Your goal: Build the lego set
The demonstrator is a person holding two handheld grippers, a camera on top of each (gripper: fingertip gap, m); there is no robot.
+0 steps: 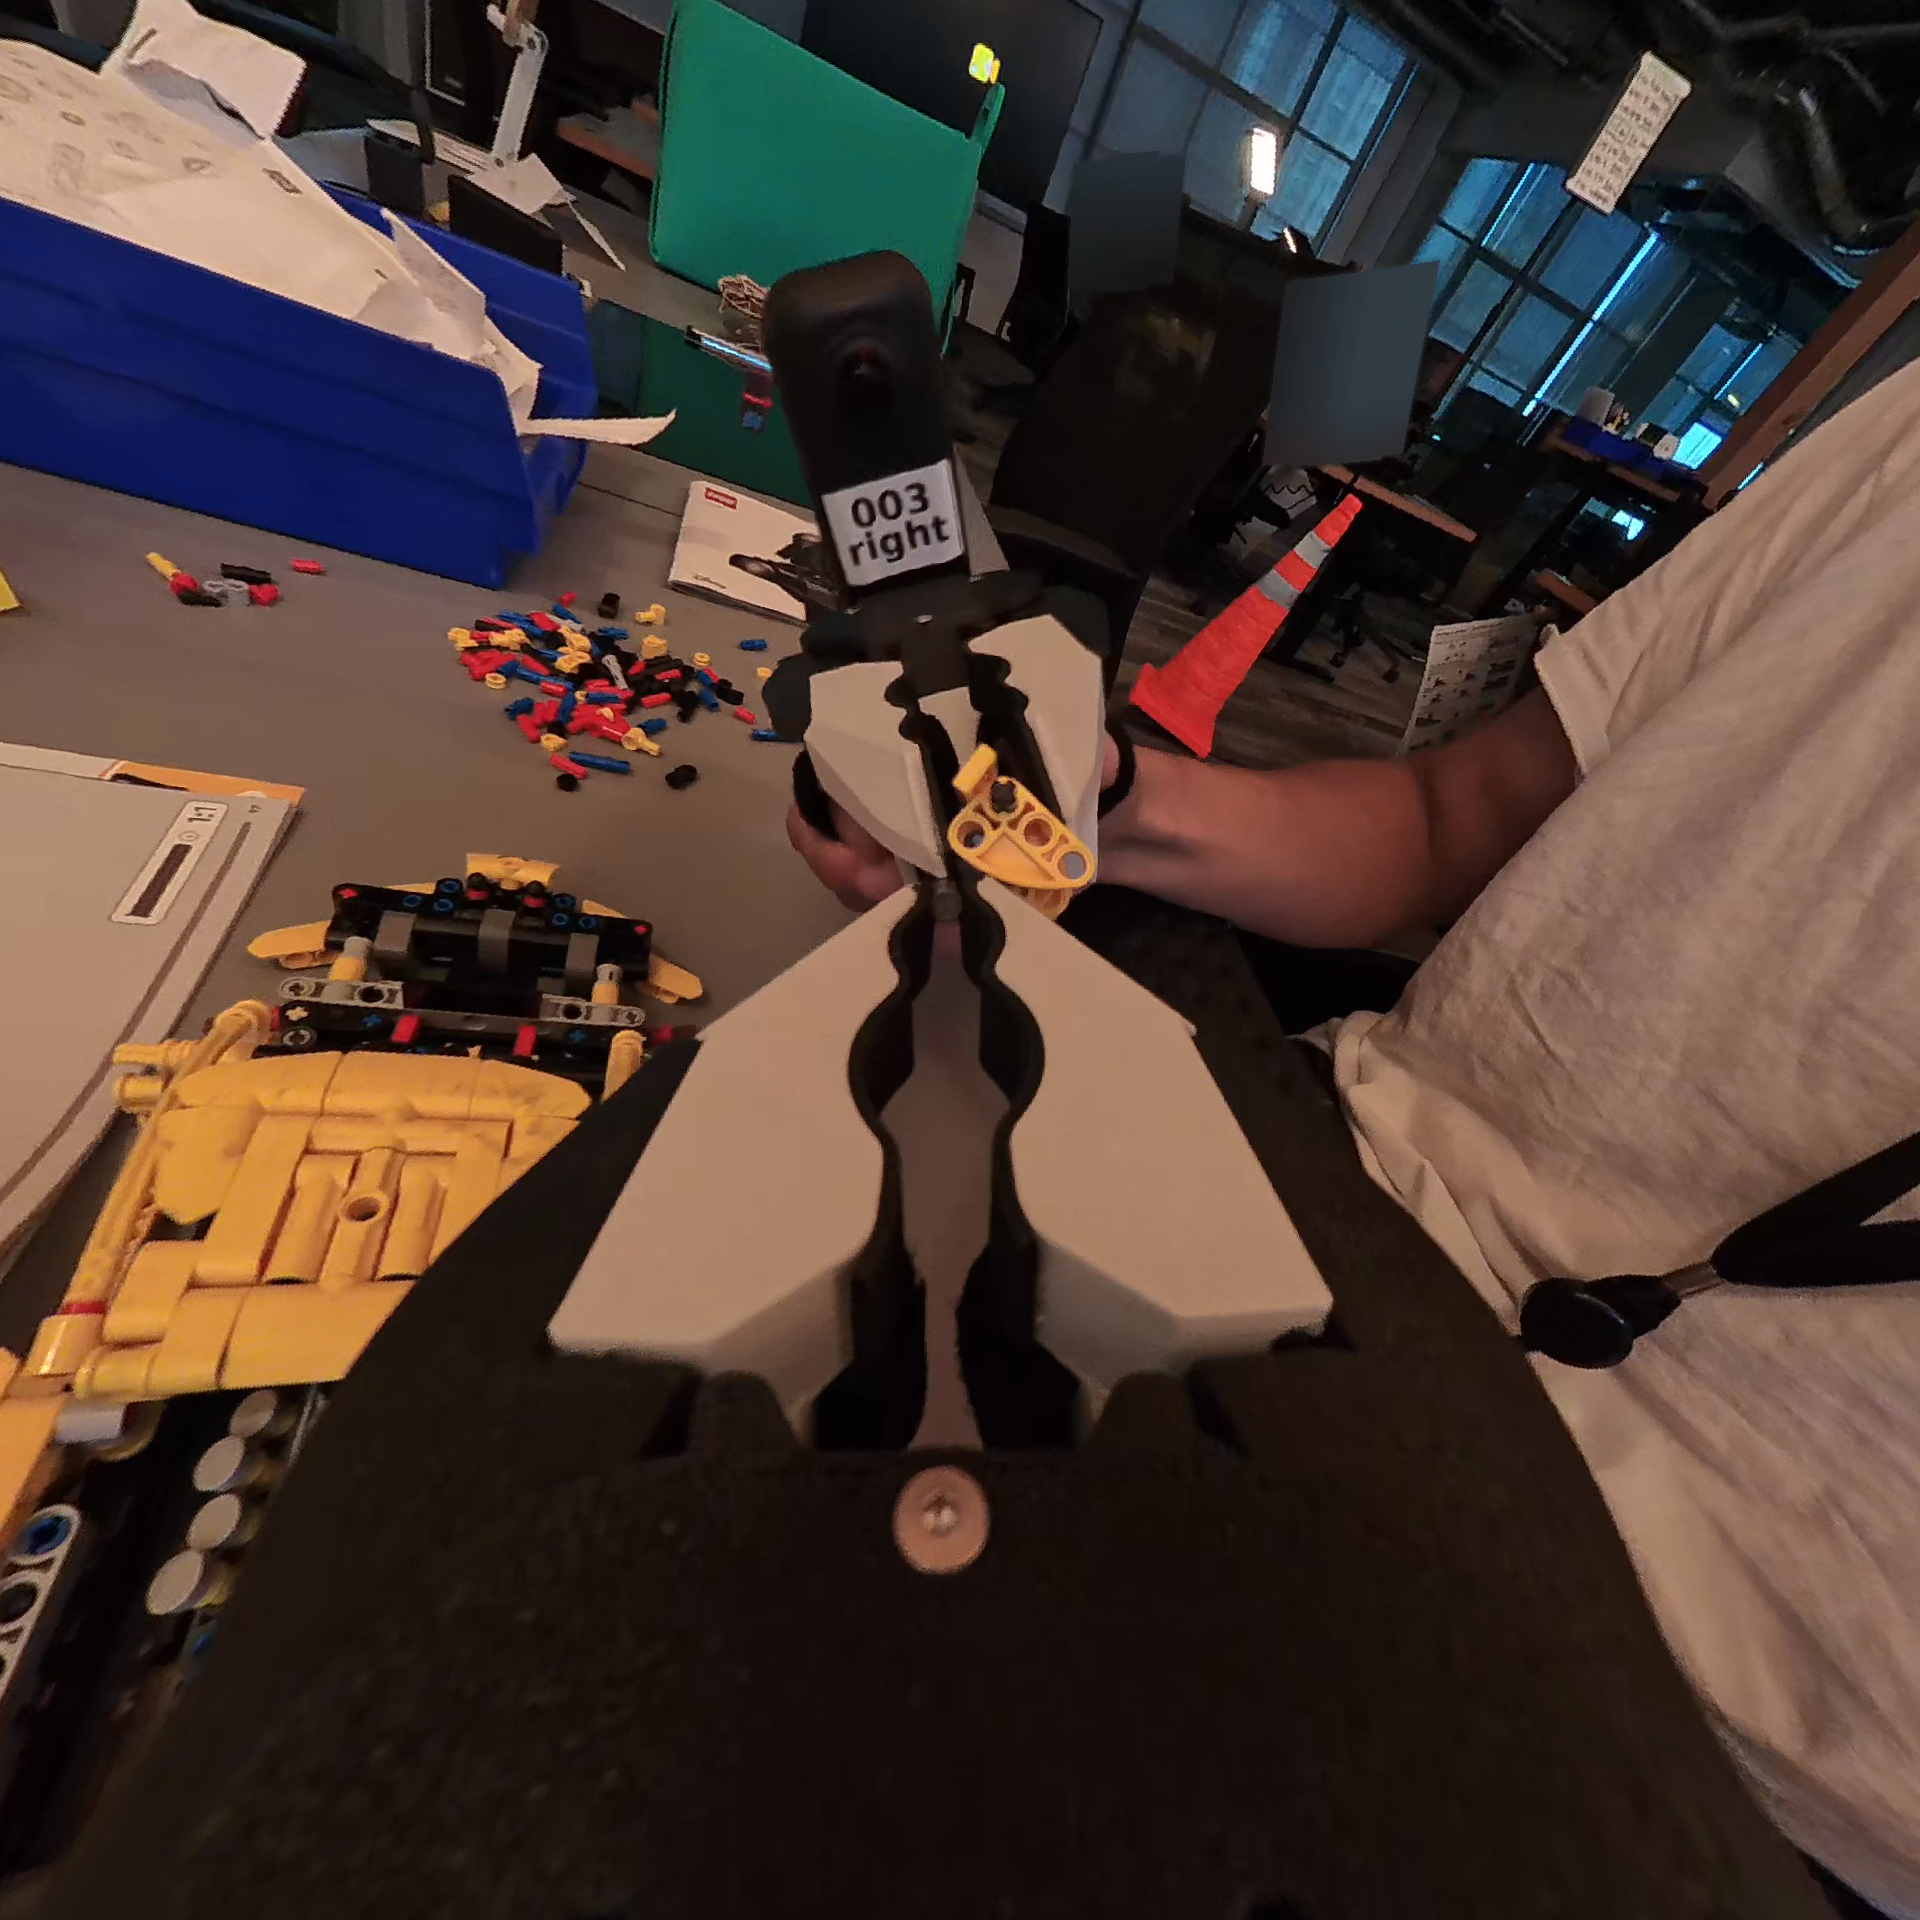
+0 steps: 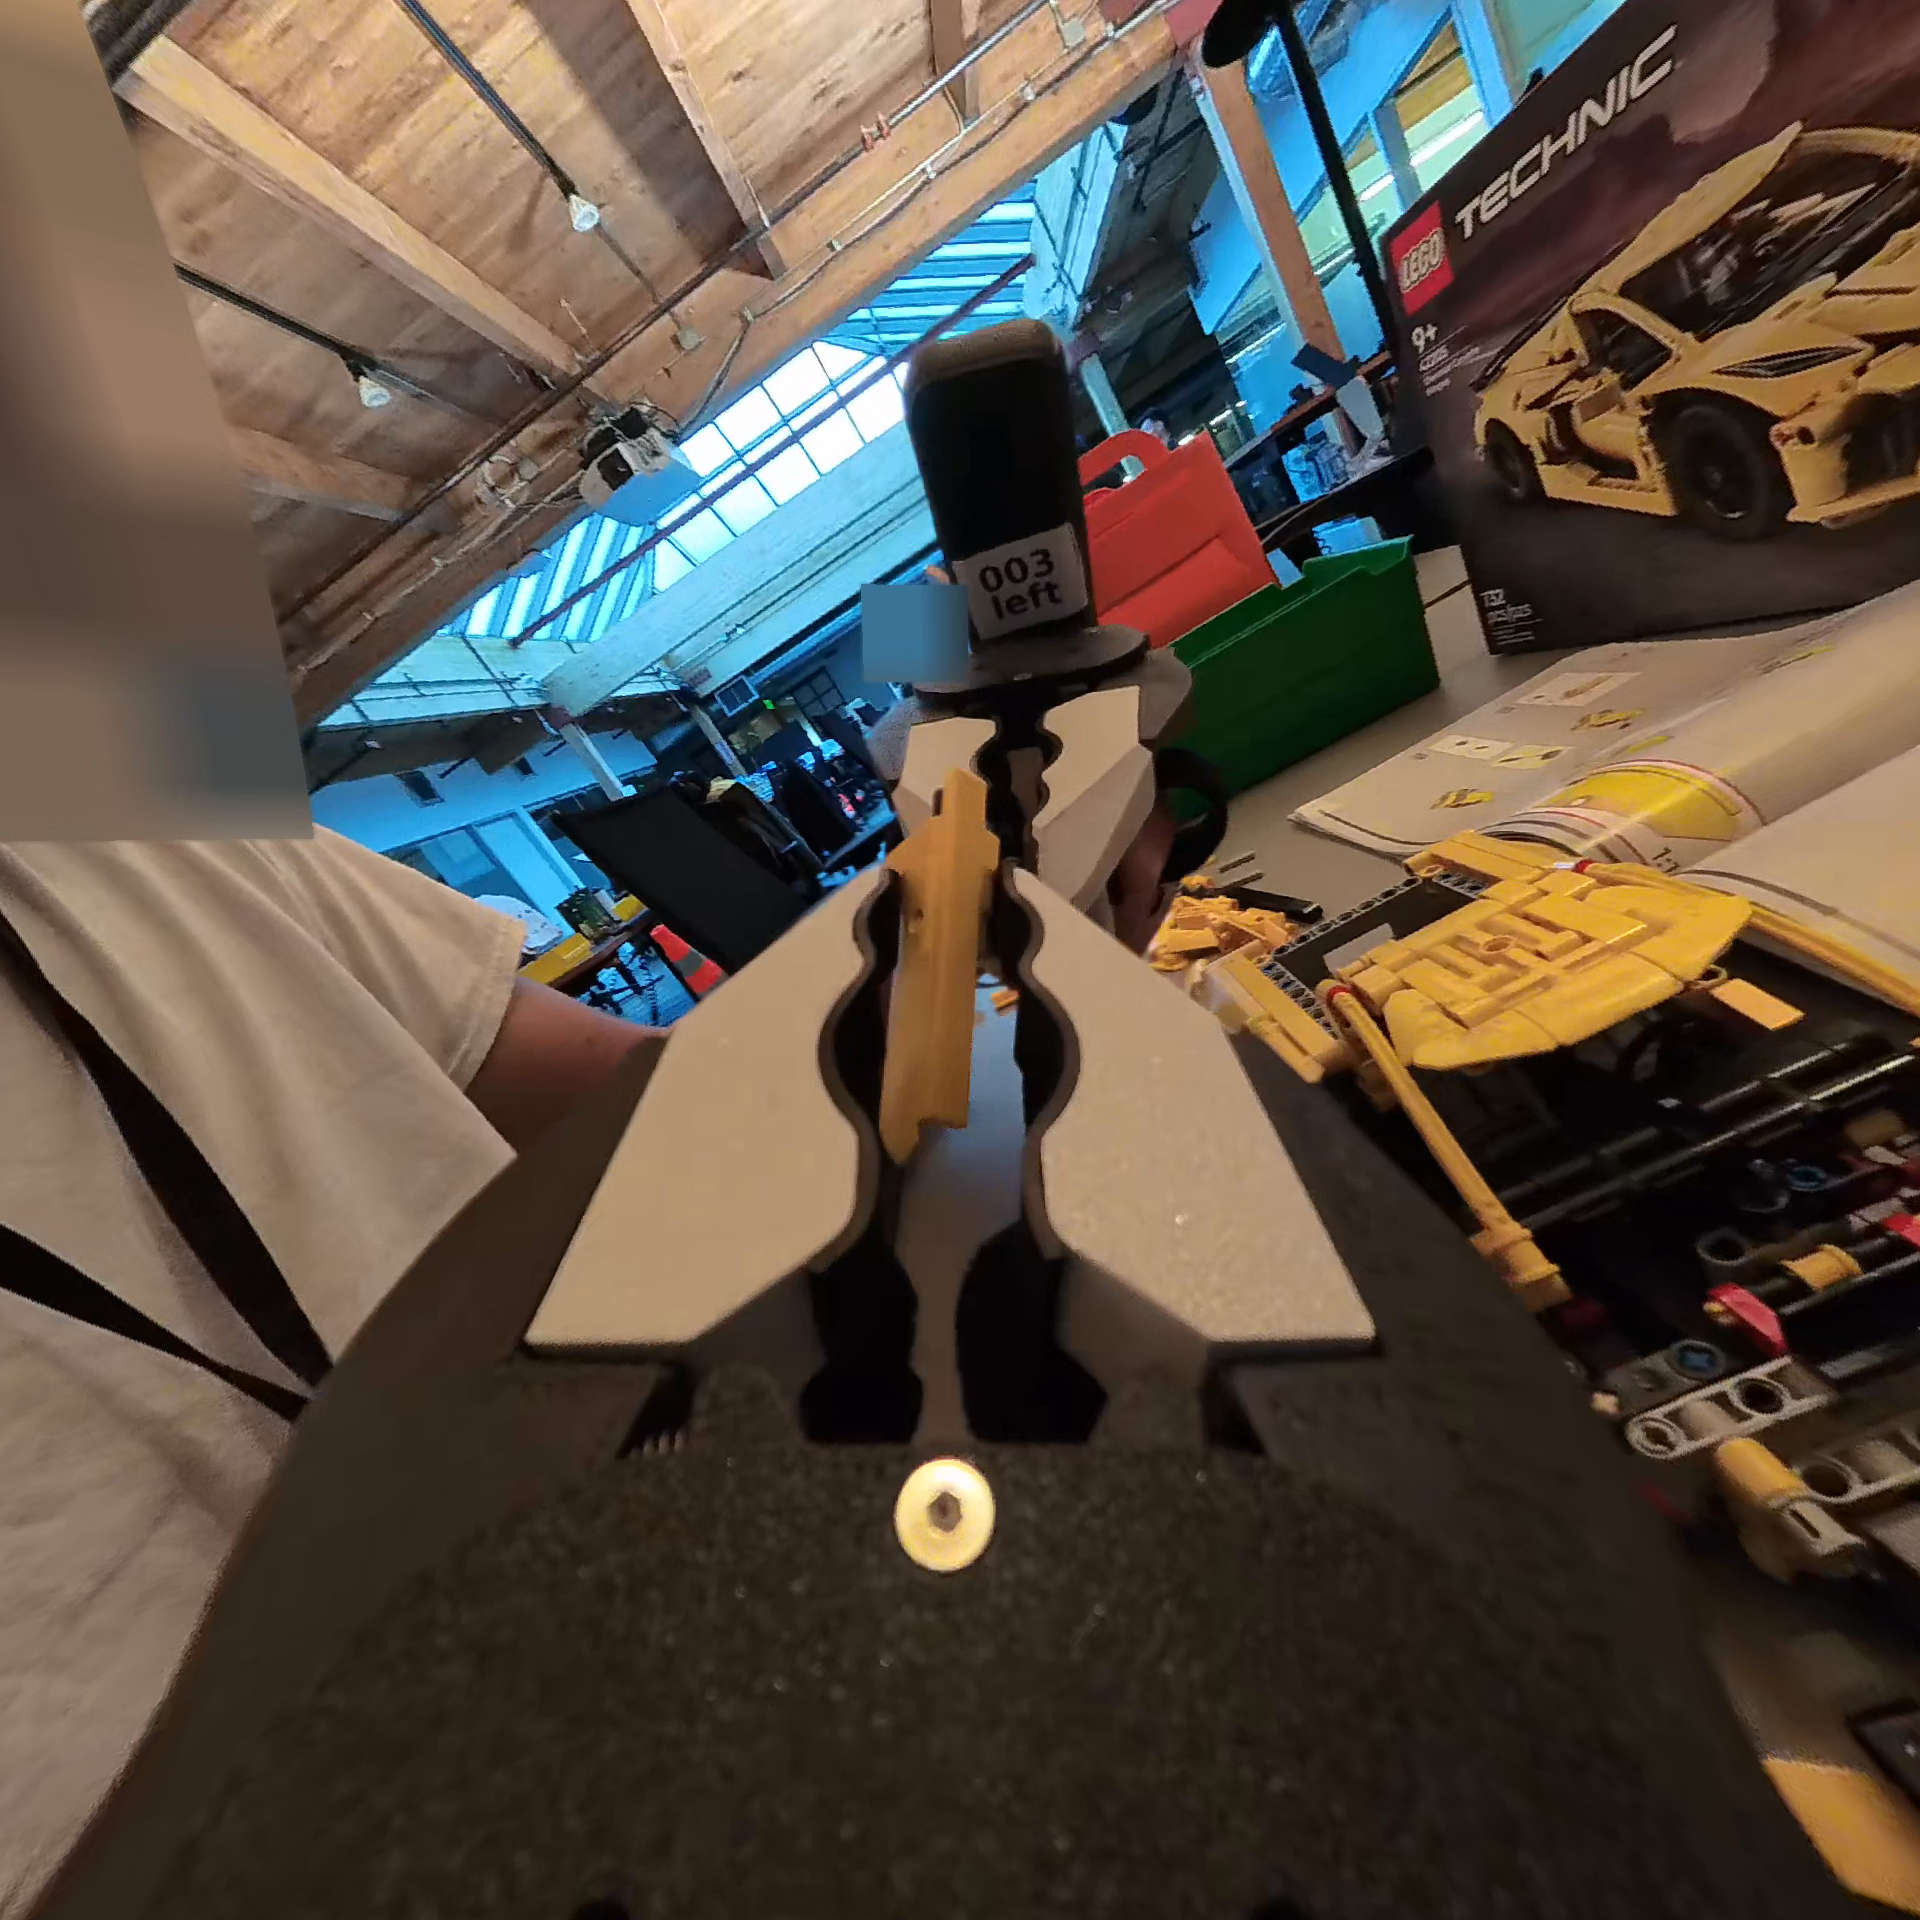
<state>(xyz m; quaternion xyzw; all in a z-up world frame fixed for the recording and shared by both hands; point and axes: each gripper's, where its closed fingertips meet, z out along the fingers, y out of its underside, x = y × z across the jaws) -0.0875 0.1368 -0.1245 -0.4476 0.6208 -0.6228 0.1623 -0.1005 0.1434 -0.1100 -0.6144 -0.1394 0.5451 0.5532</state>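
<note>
Nearest us, our left gripper pinches a small dark pin at its tips, at twelve o'clock meeting the yellow plate clamped by our right gripper, likely to seat it. The part-built yellow car waits at nine o'clock.

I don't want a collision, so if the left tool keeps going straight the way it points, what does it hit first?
Most likely the yellow piece held in the right tool, straight ahead of the left tool. The tips look almost touching, though depth is unclear.

Dim, warm indoor light; bright blue window glare; fisheye warp, blurred edges.
</note>
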